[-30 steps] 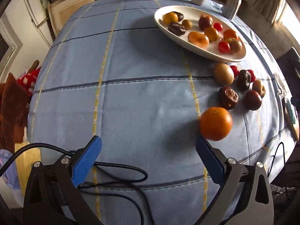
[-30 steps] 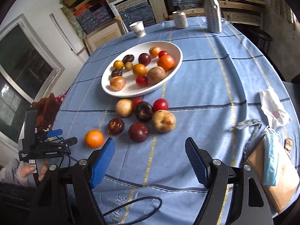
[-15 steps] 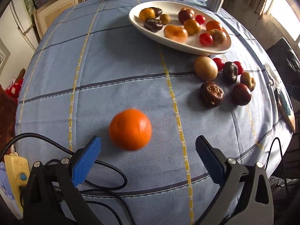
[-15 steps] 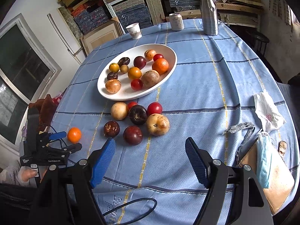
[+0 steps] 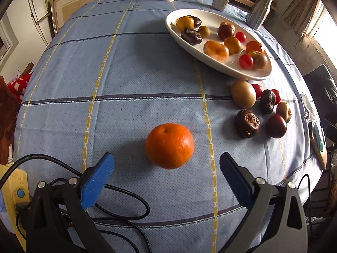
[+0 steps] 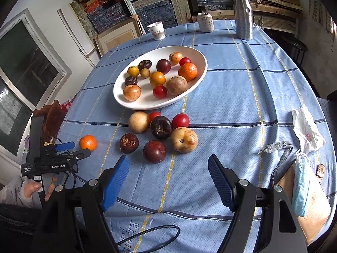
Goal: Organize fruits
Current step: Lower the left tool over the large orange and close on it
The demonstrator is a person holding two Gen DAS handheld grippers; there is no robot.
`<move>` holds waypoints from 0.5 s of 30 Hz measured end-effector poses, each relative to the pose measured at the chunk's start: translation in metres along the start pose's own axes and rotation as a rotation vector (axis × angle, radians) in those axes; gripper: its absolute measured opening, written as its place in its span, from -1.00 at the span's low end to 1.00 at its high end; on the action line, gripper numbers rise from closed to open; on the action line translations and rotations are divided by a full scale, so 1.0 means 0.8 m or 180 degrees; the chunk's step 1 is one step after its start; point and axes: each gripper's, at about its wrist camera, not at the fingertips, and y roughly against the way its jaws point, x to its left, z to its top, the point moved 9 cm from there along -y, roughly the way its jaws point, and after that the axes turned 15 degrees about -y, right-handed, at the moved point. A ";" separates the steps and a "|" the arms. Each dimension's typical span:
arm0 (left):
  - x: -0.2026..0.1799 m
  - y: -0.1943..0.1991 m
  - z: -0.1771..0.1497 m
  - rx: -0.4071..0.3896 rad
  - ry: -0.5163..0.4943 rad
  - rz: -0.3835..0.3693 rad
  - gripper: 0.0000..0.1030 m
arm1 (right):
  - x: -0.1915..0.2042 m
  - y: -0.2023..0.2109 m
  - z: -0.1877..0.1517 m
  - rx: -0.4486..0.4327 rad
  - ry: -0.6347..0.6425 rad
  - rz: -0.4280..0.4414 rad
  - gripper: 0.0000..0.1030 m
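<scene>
An orange [image 5: 169, 145] lies alone on the blue checked tablecloth, just ahead of my open left gripper [image 5: 166, 168] and between the lines of its blue fingers, untouched. It also shows in the right wrist view [image 6: 88, 142], with the left gripper [image 6: 72, 148] beside it. A white oval plate [image 6: 198, 82] [image 5: 214, 60] holds several fruits. A cluster of loose fruits [image 6: 161, 126] [image 5: 261, 109] lies on the cloth in front of the plate. My right gripper [image 6: 167, 175] is open and empty, just short of the dark plum [image 6: 154, 151].
A paper cup [image 6: 157, 30], a can [image 6: 205, 22] and a metal bottle [image 6: 243, 13] stand at the table's far edge. A face mask [image 6: 301, 181], a tissue [image 6: 306, 129] and a pouch [image 6: 303, 215] lie at the right. A cable [image 5: 118, 198] runs under the left gripper.
The left gripper has swung towards the orange, which now lies centred in front of its open fingers instead of off to the right. The right gripper has moved closer to the loose fruit cluster.
</scene>
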 end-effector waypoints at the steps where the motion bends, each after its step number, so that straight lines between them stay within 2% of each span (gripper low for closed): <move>1: 0.000 -0.003 0.000 0.0023 -0.0004 0.0000 0.91 | -0.002 0.001 0.001 -0.0005 -0.0014 -0.0003 0.51; 15: 0.004 -0.016 -0.009 0.0117 0.0028 0.0002 0.91 | -0.004 -0.005 -0.001 0.0048 -0.0041 -0.0041 0.51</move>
